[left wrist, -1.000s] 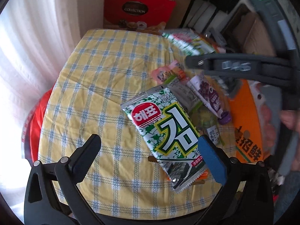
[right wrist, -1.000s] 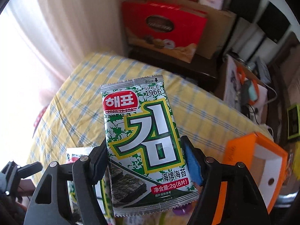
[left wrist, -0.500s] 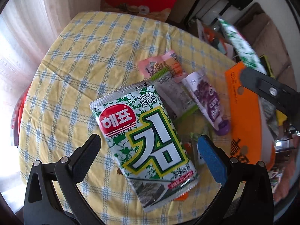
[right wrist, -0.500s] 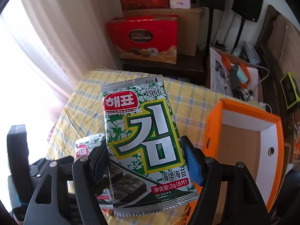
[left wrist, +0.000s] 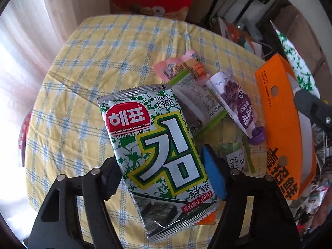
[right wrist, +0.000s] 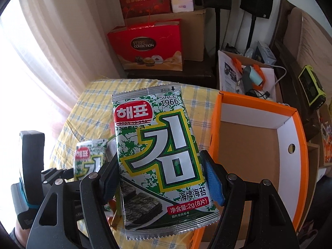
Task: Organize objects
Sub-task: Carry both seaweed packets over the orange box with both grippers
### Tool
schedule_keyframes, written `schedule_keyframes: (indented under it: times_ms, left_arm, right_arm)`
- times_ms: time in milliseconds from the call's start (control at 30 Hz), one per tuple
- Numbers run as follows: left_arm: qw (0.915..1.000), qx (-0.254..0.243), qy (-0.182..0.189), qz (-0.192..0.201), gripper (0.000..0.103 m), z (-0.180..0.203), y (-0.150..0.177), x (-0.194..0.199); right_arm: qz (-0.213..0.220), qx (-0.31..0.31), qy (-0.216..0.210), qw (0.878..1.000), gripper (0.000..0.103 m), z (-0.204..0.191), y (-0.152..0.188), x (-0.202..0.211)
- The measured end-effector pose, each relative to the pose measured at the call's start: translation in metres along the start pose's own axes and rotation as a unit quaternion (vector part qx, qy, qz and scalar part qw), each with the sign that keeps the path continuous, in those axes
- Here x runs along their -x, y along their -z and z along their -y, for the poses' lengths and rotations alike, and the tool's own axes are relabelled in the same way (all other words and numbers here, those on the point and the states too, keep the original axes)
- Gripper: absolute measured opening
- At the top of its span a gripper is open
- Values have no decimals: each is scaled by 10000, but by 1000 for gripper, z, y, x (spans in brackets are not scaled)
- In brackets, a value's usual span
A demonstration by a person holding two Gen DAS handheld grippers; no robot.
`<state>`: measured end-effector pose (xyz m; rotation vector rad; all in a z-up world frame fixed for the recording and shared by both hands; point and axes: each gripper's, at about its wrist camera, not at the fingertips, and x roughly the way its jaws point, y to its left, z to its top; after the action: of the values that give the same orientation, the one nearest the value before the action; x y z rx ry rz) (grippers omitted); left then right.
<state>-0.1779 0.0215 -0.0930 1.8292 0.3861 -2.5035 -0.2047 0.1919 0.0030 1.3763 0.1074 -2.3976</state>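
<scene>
Jaws of the left gripper (left wrist: 161, 161) are closing, and a seaweed packet lying on the table (left wrist: 153, 137) is enclosed between them. A second ago these jaws are seen spread wide with the same packet lying loose between them; now the black pad and the blue pad are brought against the packet's two long edges, low on its printed face. The packet is still seen flat on the checked tablecloth (left wrist: 103, 51), so a grip is judged to be forming and no lift is yet shown.

Beyond the jaws and to their right, a purple grape pouch (left wrist: 238, 101) and several other snack wrappers are left in a loose pile. The orange box (left wrist: 278, 124) is located further right of that pile.

The right gripper (right wrist: 159, 161) is pinched on a second, identical seaweed packet (right wrist: 157, 137), held upright by its lower half and clear of the table. Its grip is unchanged. What is changed is the background: the box's open interior, a second ago only partly seen at the far right, is now presented directly to the right of the jaws, with its near orange wall just beside the blue pad.

Transfer of the held packet into the box is therefore judged imminent, and the table packet is being readied as the next item.
</scene>
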Motion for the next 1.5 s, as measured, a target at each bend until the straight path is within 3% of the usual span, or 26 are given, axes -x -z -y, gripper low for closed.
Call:
schedule_keyframes:
  times_ms: [233,533,900,1233,1500]
  left_arm:
    - [9991,-187,-50,375,65,0,-2,20]
    - [9972,-369,233,602,65,14,2,61]
    - [9906,-938,590,804,65,81,6,102]
    - [9838,-1347,937,716,65,150,9,94]
    - [9802,-1570,1075,541,64,197,11,71]
  right_arm:
    - [109,-27,64,9999,73,-1,8,12]
    - [199,-139,221,9995,73,8,16,31]
    - [273,-541,590,9964,73,50,34,61]
    - [342,-1124,957,9885,73,110,56,85]
    - [296,-1488,1047,9829,73,145,69,74]
